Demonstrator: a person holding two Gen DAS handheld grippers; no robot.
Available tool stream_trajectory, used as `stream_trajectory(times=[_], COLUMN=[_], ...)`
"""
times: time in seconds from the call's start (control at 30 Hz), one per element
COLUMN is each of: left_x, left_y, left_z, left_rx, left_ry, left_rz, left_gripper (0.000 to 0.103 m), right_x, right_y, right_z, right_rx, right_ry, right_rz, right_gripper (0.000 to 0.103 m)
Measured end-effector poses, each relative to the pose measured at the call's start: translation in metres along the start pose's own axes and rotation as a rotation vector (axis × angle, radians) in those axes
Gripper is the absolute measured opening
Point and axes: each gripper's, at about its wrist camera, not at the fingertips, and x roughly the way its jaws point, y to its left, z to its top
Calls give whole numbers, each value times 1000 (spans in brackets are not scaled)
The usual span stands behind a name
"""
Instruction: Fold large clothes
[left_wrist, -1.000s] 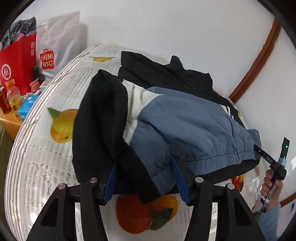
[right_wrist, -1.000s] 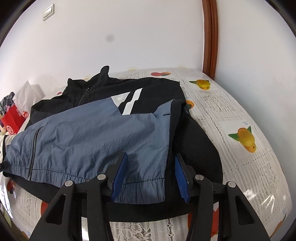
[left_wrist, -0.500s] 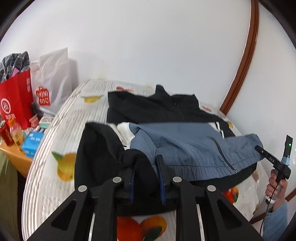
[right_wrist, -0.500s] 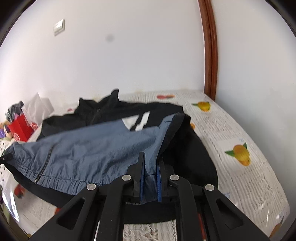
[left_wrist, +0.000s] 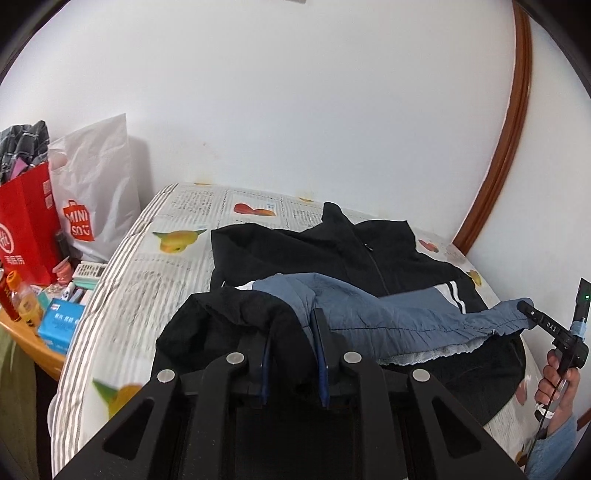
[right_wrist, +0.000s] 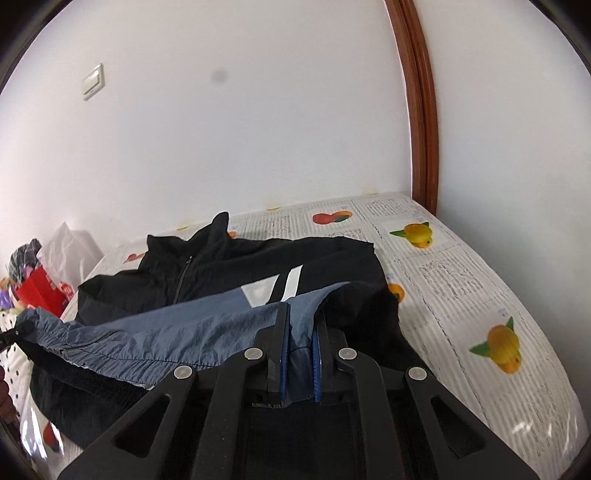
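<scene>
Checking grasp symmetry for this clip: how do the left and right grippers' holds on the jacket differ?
The left gripper pinches bunched black fabric of the jacket; the right gripper pinches blue fabric. The left bunch looks thicker than the right. Both are shut on the hem, lifting it off the table.

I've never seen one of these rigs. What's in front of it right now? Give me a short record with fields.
surface: bed with fruit-print cover
garment: black and blue jacket, zipped, collar toward the wall
left gripper: shut on the jacket's black fabric at the near edge
right gripper: shut on the jacket's blue hem
hem: raised off the bed between the two grippers
beside the bed: red paper bag, white Miniso bag, small items on a wooden table
person: hand on the right gripper's handle
</scene>
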Motion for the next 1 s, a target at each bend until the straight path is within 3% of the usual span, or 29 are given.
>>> stream_trajectory(times=[0.33,0.57,0.7,0.83,1.0], left_x=[54,71,53,33,9], left_y=[14,17,15,15,13], left_z=[13,14,16,13,-3], left_rx=[-38,-43,-25,-16,-8], left_ry=[84,130,105,95,108], left_rz=[4,6,3,11,-28], left_gripper=[25,29,50,51,51], right_x=[67,96,76,39,4], right_y=[-2,-10,-9,0,20], right_z=[11,8,8,11,5], right_rx=[-6,46,49,-2,-75], right_ry=[105,214,200,136,114], right_rz=[-59,-96,-123,-137,-88], right_gripper=[13,26,37,45,46])
